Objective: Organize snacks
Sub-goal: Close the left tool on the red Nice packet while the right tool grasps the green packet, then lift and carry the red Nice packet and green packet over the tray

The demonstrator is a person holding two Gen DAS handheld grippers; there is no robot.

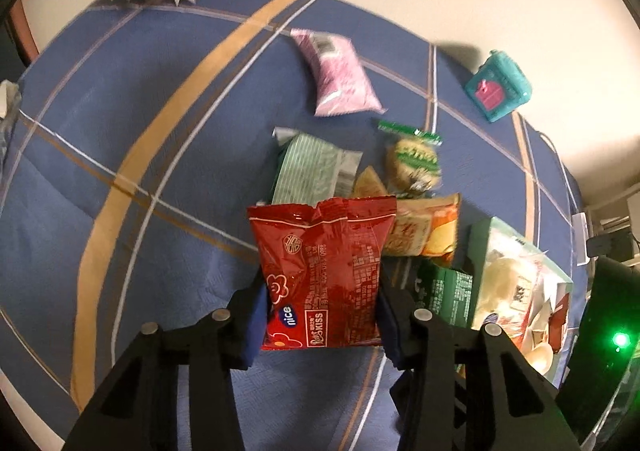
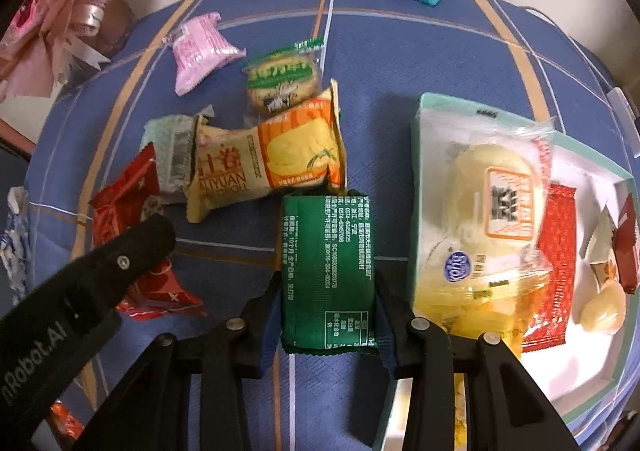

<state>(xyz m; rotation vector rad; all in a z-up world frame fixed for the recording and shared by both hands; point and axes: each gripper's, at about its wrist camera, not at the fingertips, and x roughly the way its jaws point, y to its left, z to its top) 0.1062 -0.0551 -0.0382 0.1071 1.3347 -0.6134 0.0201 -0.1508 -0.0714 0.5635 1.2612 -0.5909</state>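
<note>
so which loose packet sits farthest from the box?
The pink packet, alone at the far left; every other loose snack lies nearer the box.

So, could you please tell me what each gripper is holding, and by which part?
The left gripper holds the red snack packet by its two side edges, near its lower end. The right gripper holds the green packet the same way.

The left gripper (image 1: 322,315), a black plastic two-finger tool with blue pads, points steeply down and its jaws are closed on a red glossy snack packet (image 1: 320,271), one pad on each side of it. The right gripper (image 2: 330,311), of the same black plastic build, also points steeply down and clamps a dark green foil snack packet (image 2: 326,271). In the right wrist view, the left gripper stands left of this green packet.
</note>
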